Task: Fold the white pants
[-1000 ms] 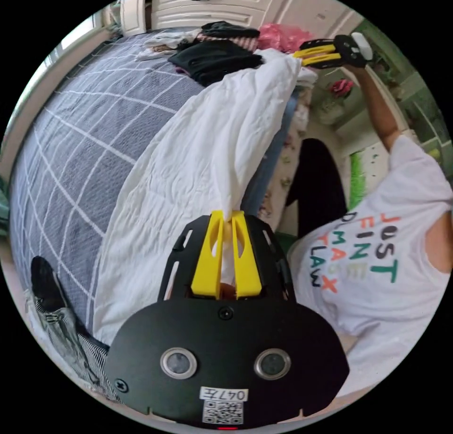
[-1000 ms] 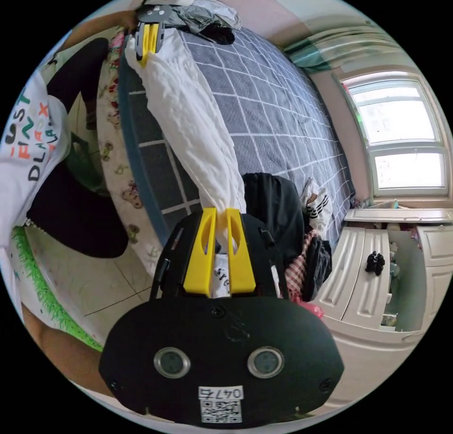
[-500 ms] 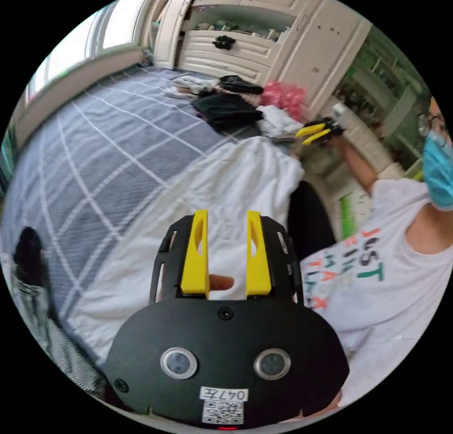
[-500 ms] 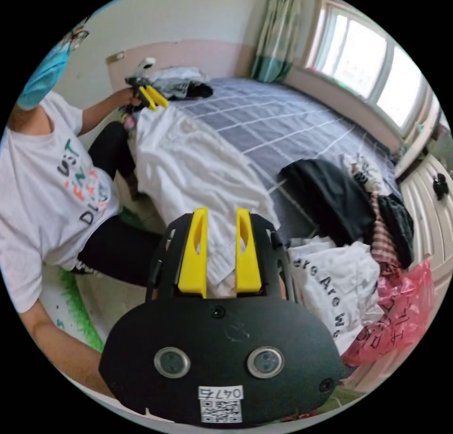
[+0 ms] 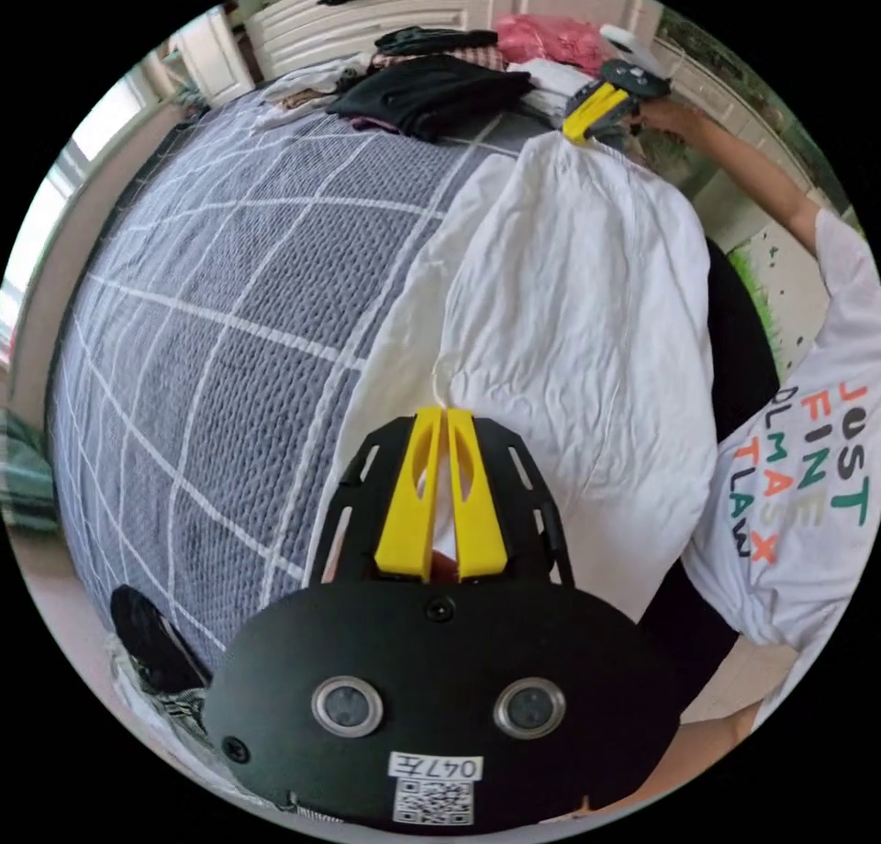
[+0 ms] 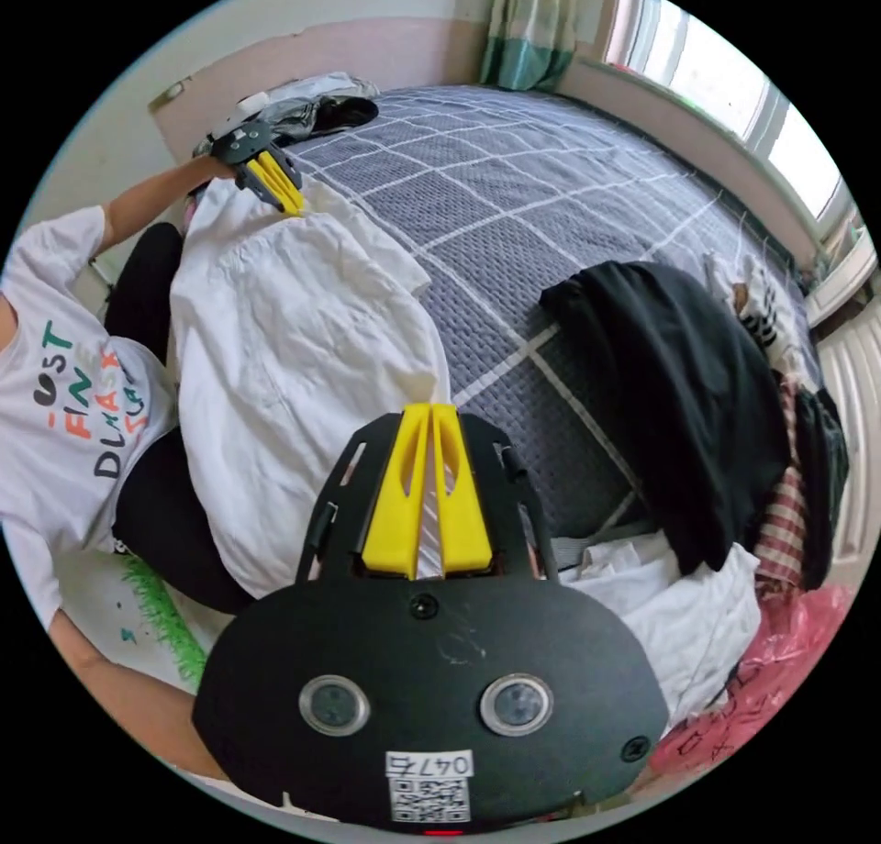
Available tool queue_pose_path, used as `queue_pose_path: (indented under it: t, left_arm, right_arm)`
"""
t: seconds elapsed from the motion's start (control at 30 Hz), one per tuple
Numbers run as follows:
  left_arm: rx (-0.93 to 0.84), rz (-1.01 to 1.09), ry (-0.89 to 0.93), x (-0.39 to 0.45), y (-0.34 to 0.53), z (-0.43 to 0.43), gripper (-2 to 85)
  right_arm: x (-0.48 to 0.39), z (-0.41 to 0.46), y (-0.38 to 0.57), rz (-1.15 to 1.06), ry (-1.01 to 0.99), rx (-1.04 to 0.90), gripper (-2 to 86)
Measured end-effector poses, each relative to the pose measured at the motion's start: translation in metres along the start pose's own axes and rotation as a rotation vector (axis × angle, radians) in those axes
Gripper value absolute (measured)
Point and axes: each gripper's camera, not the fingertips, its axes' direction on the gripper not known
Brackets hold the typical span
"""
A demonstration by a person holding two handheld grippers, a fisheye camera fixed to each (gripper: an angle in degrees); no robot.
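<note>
The white pants [image 5: 569,312] lie spread along the bed's near edge, partly hanging over the side toward the person. My left gripper [image 5: 442,413] is shut on one end of the cloth, with a thin fold showing at its tips. In the right gripper view the pants [image 6: 294,349] stretch from my right gripper [image 6: 429,409], shut with white fabric between its jaws, away to the left gripper [image 6: 290,204] at the far end. The right gripper [image 5: 574,131] also appears in the left gripper view, touching the pants' far corner.
The bed has a grey checked cover [image 5: 229,284]. A black garment [image 6: 679,376], a white printed shirt [image 6: 684,610], a pink bag [image 6: 780,688] and striped clothes lie near the right gripper. Another clothes pile [image 6: 312,110] sits beyond the left gripper. The person's white T-shirt [image 5: 808,505] is close.
One second ago both grippers held the pants stretched between them. Half a second ago both stood open with the pants lying on the bed. Now both are shut on the pants again.
</note>
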Motion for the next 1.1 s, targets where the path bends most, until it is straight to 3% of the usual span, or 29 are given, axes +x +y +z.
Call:
queue_pose_path:
  t: [0.3,0.5,0.63,0.7,0.83,0.93,1.0,1.03,1.1]
  left_arm:
    - [0.136,-0.019,-0.264,-0.002,0.024,-0.048,-0.4]
    - [0.083,-0.133,-0.123,-0.033,0.043,-0.011,4.1]
    - [0.402,-0.387,0.062,-0.061,0.104,-0.053,8.8]
    - [0.471,-0.445,0.058,-0.061,0.137,-0.08,8.5]
    - [0.293,-0.491,-0.188,-0.031,0.202,-0.1,4.3]
    - [0.099,-0.609,-0.43,-0.029,0.247,-0.073,0.4]
    - [0.005,-0.65,-0.4,-0.039,0.269,-0.051,-0.1]
    - [0.052,-0.675,-0.357,-0.041,0.284,-0.051,-0.2]
    - [0.162,-0.741,-0.302,-0.041,0.305,-0.071,-0.2]
  right_arm:
    - [-0.04,-0.03,-0.047,-0.038,0.422,0.042,-0.4]
    - [-0.022,0.033,-0.076,0.077,0.28,-0.05,2.2]
    - [-0.041,0.0,-0.081,0.226,0.321,0.179,2.9]
    - [-0.069,-0.017,-0.091,0.185,0.356,0.224,1.6]
    - [-0.133,0.009,-0.127,0.007,0.451,0.118,0.0]
    - [-0.129,0.066,-0.15,0.024,0.493,-0.022,-0.3]
    - [-0.109,0.098,-0.159,0.104,0.376,-0.118,-0.3]
    - [-0.103,0.101,-0.167,0.196,0.308,-0.091,-0.4]
    - [-0.118,0.083,-0.183,0.22,0.353,0.043,-0.5]
